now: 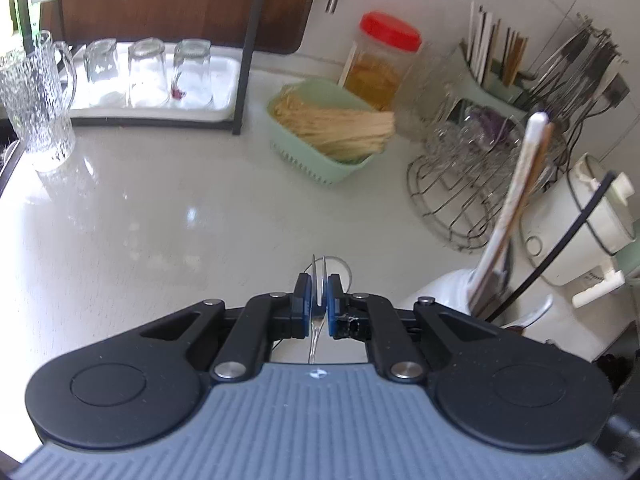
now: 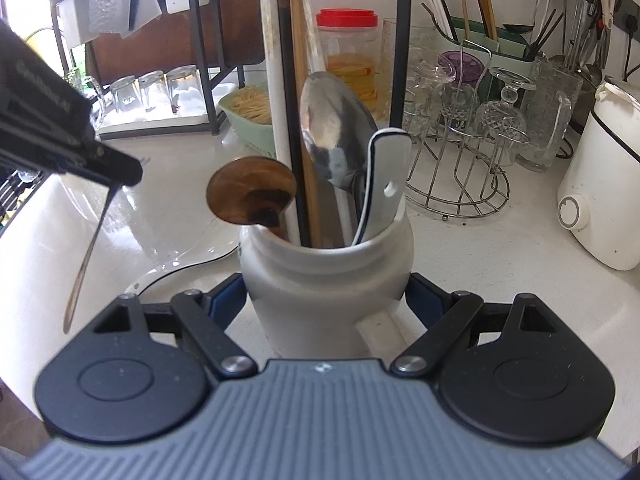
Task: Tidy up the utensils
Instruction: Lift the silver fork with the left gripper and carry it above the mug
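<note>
First, in the left wrist view, the left gripper [image 1: 320,292] is clenched on a thin metal utensil [image 1: 319,280]. Its blue pads [image 1: 306,300] press the utensil from both sides, the prongs stand up above the fingertips, so it looks like a fork, and the slim handle [image 1: 313,344] goes down toward the camera. Below it lies the white countertop [image 1: 140,208]. Farther away on the countertop are a green basket [image 1: 320,160] with pale sticks, a jar with a red lid [image 1: 380,64] just behind the basket, a wire glass rack [image 1: 472,184] to the right, and a white tray [image 1: 160,108] with upturned glasses on the left. At the right edge the white ceramic holder [image 1: 436,292] shows, with a long white handle [image 1: 516,200] rising from it

Next, in the right wrist view, the right gripper [image 2: 326,300] is grasping the white ceramic holder [image 2: 320,292]; the blue pads [image 2: 226,296] touch its sides. The holder stands upright on the countertop [image 2: 500,280] and contains a metal spoon [image 2: 332,132], a wooden spoon [image 2: 250,192], chopsticks [image 2: 298,80] and a white ceramic spoon [image 2: 384,184]. On the left, the left gripper [image 2: 116,168] hangs above the countertop with the metal utensil [image 2: 86,256] pointing downward, beside the holder and apart from it. A white appliance [image 2: 604,184] stands at the right
</note>
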Available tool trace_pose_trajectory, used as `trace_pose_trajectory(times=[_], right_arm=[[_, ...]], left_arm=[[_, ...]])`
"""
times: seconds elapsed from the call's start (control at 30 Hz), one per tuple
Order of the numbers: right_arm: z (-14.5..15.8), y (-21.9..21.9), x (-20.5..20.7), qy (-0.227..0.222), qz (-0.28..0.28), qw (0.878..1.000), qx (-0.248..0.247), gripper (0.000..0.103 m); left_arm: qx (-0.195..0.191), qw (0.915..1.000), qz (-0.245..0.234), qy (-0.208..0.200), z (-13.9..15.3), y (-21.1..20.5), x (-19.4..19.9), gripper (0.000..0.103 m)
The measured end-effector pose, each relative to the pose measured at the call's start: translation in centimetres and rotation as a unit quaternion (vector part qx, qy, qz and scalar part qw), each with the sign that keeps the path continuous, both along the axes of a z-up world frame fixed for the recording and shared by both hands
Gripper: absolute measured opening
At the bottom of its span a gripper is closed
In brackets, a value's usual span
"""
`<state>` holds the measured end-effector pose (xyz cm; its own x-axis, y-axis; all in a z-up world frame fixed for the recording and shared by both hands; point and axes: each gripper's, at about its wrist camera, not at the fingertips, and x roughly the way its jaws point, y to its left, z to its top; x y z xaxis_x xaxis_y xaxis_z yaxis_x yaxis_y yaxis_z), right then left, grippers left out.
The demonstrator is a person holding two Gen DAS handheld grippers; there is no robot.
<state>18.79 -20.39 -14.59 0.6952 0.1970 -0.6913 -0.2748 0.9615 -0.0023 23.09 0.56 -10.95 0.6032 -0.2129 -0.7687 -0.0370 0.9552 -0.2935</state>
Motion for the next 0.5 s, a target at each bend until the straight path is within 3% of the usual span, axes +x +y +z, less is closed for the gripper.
trace_pose_trajectory(times=[0.27, 0.5], right_arm=[[-0.1, -0.1, -0.1, -0.004, 0.003, 1.0, 0.001, 0.088], [-0.1, -0.1, -0.2, -0.005, 0.003, 1.0, 0.001, 0.088]], left_arm=[[-0.017, 0.9976, -0.033, -0.059, 3.9, -1.1, -0.9, 0.009], [-0.04, 0.9879, -0.073, -0.131, 8.6, -3.6, -1.6, 0.009]])
